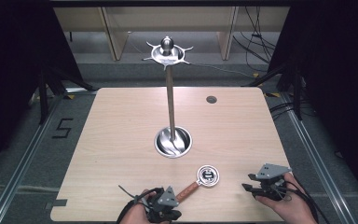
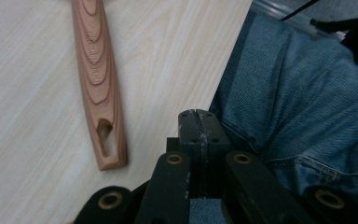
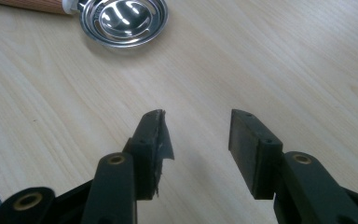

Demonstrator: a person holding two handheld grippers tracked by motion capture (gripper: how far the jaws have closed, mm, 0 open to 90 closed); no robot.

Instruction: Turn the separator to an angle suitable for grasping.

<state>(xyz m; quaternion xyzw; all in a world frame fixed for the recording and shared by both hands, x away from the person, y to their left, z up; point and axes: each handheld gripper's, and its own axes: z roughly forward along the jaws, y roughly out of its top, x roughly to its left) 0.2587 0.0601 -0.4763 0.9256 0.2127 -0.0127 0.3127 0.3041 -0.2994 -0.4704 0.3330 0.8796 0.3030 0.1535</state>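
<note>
At lower centre of the high view, we see the left tongs [image 1: 179, 199] fully closed, empty, beside the wooden-handled strainer [image 1: 200, 181]; the right tongs [image 1: 248, 182] gape, empty.

overhead light, even and fairly bright on the table [image 1: 121, 154]; surroundings drop to near black at both sides. glare spots on the steel bowl [image 1: 173, 142] and the small metal pan [image 3: 123, 18]. shadows under things are soft and short. high view slightly soft, low detail. near jaws in both gripper views blurred, tabletop grain sharp.
</note>
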